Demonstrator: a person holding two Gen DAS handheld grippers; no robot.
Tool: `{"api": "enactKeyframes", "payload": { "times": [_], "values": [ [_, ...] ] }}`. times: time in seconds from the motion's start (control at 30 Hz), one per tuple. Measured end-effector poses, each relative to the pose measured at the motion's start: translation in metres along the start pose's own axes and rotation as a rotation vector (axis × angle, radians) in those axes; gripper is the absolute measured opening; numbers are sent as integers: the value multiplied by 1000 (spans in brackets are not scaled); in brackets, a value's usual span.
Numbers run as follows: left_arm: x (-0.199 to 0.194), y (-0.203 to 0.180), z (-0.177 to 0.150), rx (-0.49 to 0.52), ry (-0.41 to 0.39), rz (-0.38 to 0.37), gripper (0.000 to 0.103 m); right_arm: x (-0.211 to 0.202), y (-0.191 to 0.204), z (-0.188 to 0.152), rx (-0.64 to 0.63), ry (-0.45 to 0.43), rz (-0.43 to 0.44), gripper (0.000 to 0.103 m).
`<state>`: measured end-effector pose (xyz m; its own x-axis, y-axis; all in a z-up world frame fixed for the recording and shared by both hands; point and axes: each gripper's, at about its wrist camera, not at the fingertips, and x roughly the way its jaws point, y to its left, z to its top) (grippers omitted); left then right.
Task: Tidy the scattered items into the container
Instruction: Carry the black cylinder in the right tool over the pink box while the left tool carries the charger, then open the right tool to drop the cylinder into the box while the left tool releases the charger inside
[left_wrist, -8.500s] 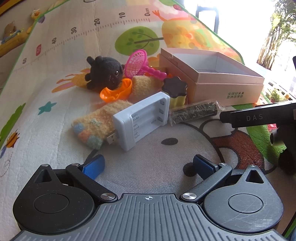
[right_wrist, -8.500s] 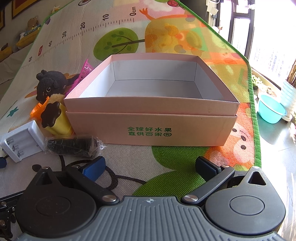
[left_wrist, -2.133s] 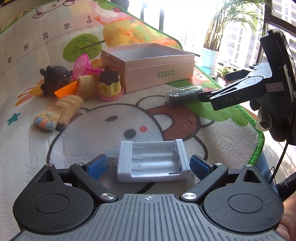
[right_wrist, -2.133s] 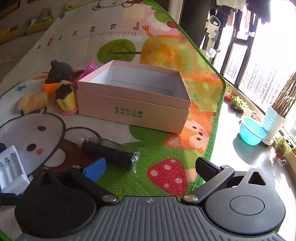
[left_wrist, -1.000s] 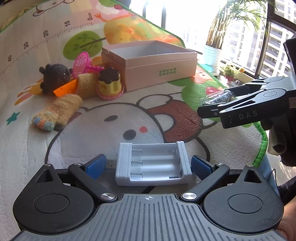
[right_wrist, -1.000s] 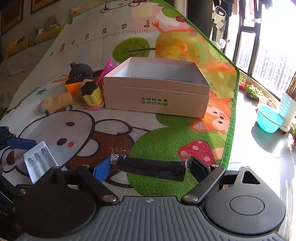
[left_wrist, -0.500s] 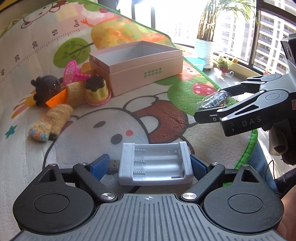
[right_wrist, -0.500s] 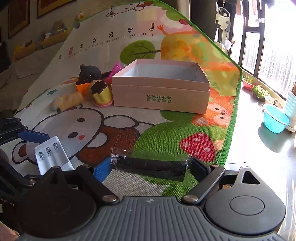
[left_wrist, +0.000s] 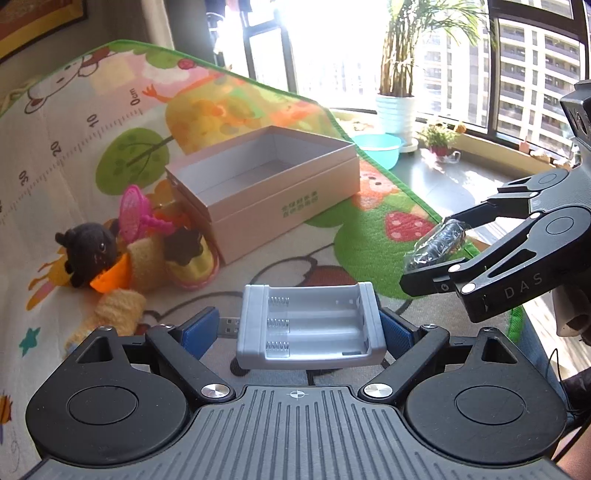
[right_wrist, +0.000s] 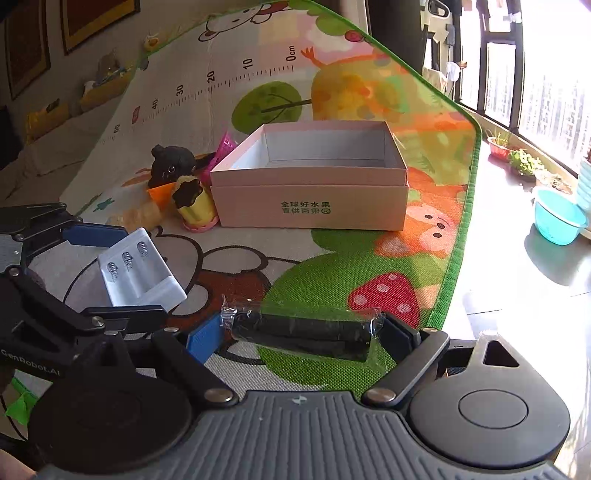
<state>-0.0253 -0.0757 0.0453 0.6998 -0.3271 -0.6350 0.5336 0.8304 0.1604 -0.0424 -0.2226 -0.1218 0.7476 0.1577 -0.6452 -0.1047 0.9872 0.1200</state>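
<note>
both tongs loaded: left gripper (left_wrist: 299, 328) clamps white battery holder (left_wrist: 308, 326) across its ends, right gripper (right_wrist: 303, 332) clamps black wrapped roll (right_wrist: 303, 329) end to end. both lifted clear of play mat (right_wrist: 332, 280), near side of pink box (right_wrist: 314, 195). long axes crosswise to fingers. risk: slick wrapper slips from pads; usb plug (left_wrist: 229, 326) snags box rim.

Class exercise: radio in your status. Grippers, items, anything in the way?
Left gripper holds charger. Right gripper holds wrapped black roll. Box empty, path clear. Toys beside it.
</note>
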Motion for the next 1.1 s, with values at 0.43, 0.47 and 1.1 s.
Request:
{"api": "enactKeyframes", "payload": {
  "times": [0.43,0.47,1.1],
  "values": [
    [82,89,106,-73,-232,85,98,50,-40,180,105,-361,41,103],
    [78,94,99,-82,-223,87,99,52,-40,178,97,-366,39,103],
    [28,156,-39,-215,70,250,102,103,135,76,-506,-160,53,73]
  ]
}}
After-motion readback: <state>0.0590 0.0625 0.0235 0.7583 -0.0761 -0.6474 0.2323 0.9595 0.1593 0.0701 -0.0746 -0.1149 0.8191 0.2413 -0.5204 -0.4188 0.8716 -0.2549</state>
